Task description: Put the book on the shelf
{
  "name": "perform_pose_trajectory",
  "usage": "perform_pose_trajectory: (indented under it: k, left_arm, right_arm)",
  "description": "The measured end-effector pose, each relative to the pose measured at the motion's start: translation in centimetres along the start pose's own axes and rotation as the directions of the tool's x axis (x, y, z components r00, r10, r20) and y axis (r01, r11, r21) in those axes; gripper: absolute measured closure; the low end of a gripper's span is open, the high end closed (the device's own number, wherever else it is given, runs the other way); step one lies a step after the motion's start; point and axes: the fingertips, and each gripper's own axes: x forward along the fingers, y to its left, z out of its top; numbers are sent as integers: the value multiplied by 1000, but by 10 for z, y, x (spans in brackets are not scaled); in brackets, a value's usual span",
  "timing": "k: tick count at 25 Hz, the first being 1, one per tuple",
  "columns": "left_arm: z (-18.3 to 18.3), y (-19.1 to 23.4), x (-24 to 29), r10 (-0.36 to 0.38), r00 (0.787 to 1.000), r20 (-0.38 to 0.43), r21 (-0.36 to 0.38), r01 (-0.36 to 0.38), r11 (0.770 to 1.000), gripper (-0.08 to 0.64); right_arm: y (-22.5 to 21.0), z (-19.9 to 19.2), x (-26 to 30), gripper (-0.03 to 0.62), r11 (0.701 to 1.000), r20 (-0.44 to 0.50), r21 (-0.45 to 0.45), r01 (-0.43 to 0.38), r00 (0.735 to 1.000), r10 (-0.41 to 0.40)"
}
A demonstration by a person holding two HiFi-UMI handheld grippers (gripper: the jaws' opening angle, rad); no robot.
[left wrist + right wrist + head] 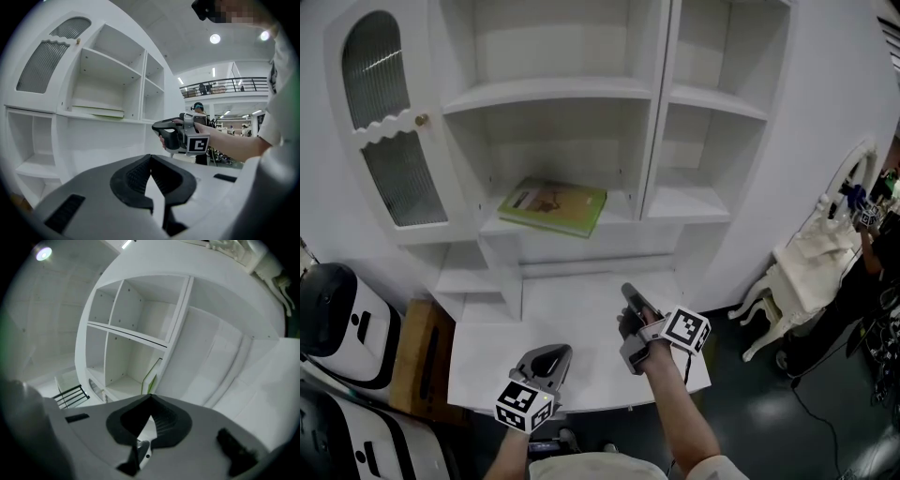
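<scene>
book (553,206) flat on shelf (619,214), cover seen only in head view; left tongs (151,156), right tongs (150,395) closed, empty

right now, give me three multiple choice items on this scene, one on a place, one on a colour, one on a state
1. Where is the book?
A. on the desk top
B. flat on a cabinet shelf
C. in a claw

2. What colour is its cover?
A. red
B. black
C. green

3. How is the right claw?
A. shut and empty
B. wide open
C. clamped on the book

Answers:
1 B, the head view shows it lying flat on the shelf, away from both claws.
2 C, the cover is plainly green.
3 A, its jaws meet at the tips with nothing between them.
</scene>
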Motion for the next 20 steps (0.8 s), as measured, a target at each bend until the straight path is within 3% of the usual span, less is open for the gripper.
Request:
perform_pose_trajectory:
  k: [3, 6, 8, 11, 13, 15, 18, 20]
  left_arm:
    - [2, -10, 4, -1, 1000, 11, -1, 1, 1000, 549]
    - [7, -17, 7, 7, 999, 39, -10, -6, 1000, 549]
    - [12, -21, 8, 11, 998, 57, -10, -10, 1000, 549]
    - [16, -26, 8, 13, 997, 74, -4, -13, 1000, 550]
    - [18, -30, 7, 13, 996, 83, -3, -13, 1000, 549]
    - [19, -33, 6, 14, 996, 88, 0, -14, 1000, 550]
    - [21, -39, 3, 19, 995, 97, 7, -20, 1000, 549]
    - [21, -43, 0, 22, 995, 101, 9, -23, 1000, 549]
  right_arm:
    - [10, -5, -12, 580, 982, -37, -188, 14, 999, -21]
    - [19, -16, -25, 580, 909, -71, -417, 23, 996, -57]
    - [29, -24, -33, 580, 818, -78, -575, 15, 994, -73]
    - [48, -39, -43, 580, 637, -85, -771, -16, 993, -77]
    - [58, -51, -49, 580, 556, -99, -830, -46, 993, -65]
    - [65, -61, -53, 580, 508, -114, -859, -70, 992, -57]
    - [68, -77, -60, 580, 459, -137, -883, -98, 989, -51]
    - [68, -88, -67, 580, 449, -159, -885, -123, 986, -44]
